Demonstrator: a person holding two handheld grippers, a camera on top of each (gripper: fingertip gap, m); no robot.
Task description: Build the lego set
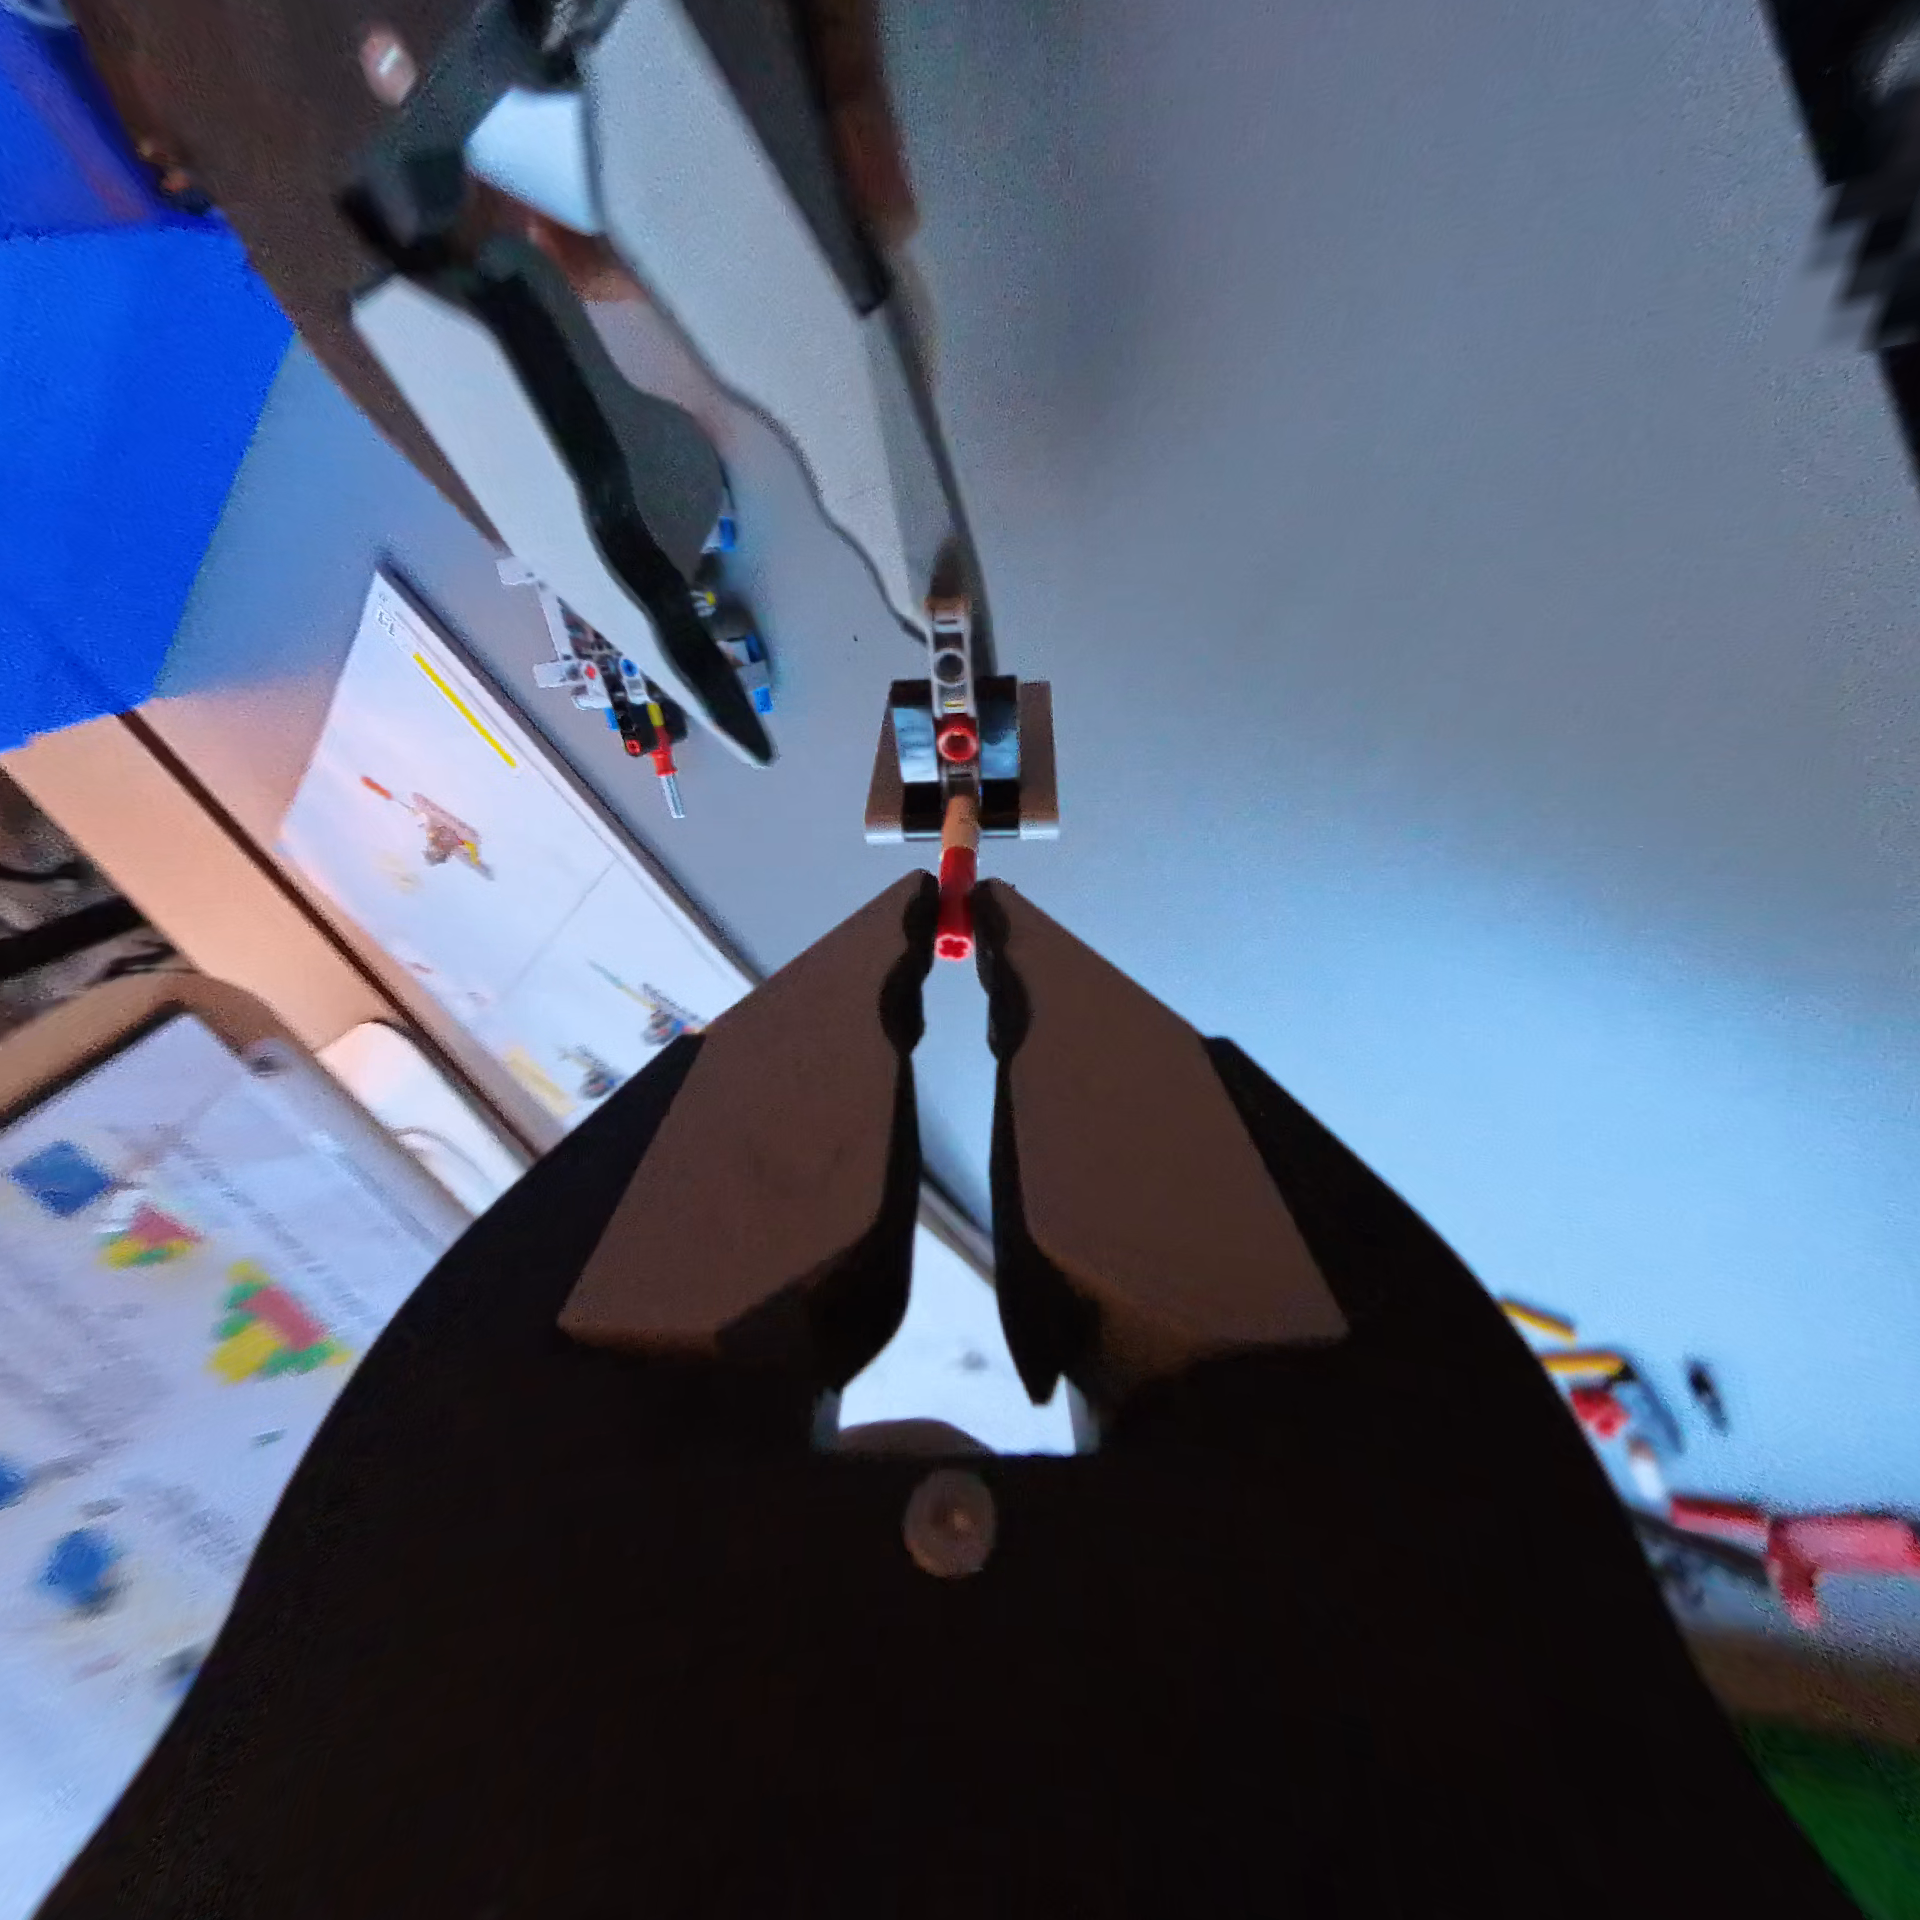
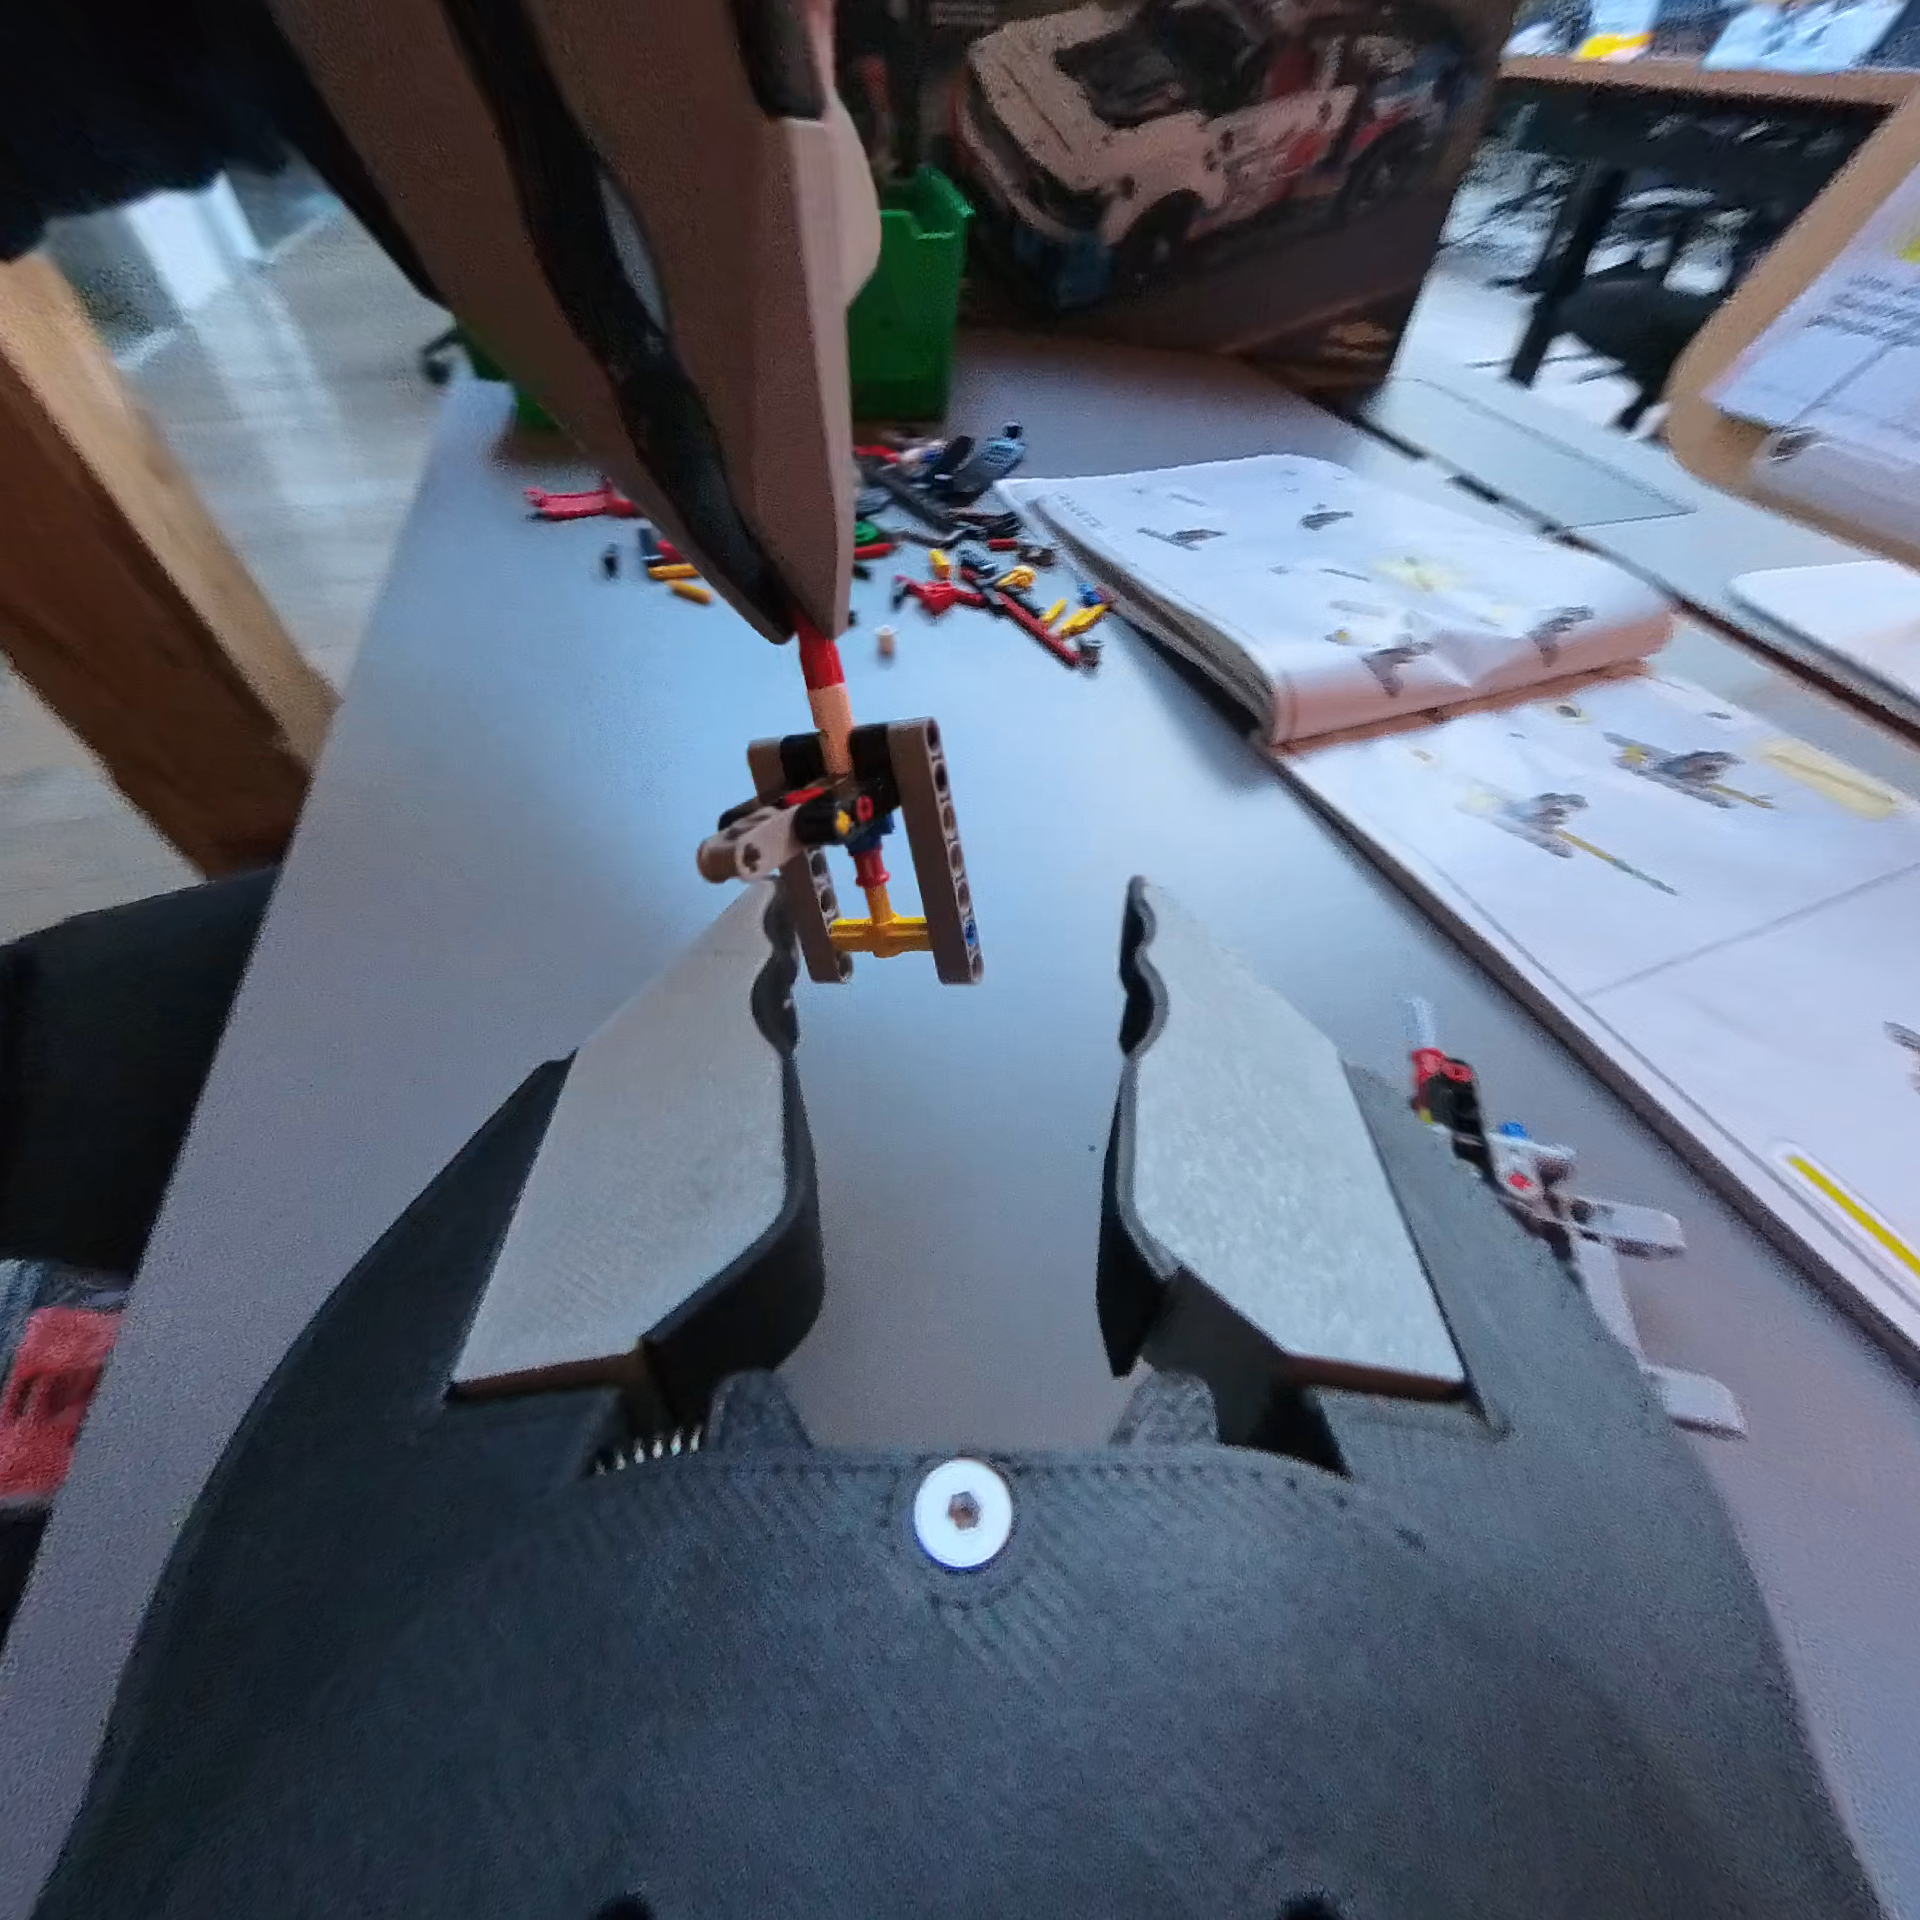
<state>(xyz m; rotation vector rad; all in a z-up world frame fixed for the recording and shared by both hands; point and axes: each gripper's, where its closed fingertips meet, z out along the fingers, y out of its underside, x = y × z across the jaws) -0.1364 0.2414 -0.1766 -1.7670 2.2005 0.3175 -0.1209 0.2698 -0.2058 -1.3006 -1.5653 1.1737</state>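
Here the left gripper [image 1: 954, 914] pinches the red end of a thin red-and-tan axle [image 2: 821, 686], both fingertips pressed against its sides, and a small brick assembly [image 2: 868, 852] hangs in the air from the axle's far end. The assembly is a frame of two grey-brown holed beams joined low down by a yellow cross-piece [image 2: 878, 933], with black blocks on top and a pale lever sticking out to one side. Its long axis runs down from the left gripper's tips toward the right gripper [image 2: 951, 951], whose fingers are spread wide and empty; the frame's lower end sits just ahead of those tips, nearer the left-hand finger [image 2: 764, 940], though whether it touches is unclear. Below lies the grey tabletop [image 2: 520, 790]. A second small assembly [image 2: 1496, 1153] rests beside the right gripper's body, open instruction booklets [image 2: 1351, 592] lie along the right edge, and loose bricks [image 2: 977, 582] are scattered toward the far edge near a green bin [image 2: 914, 301].
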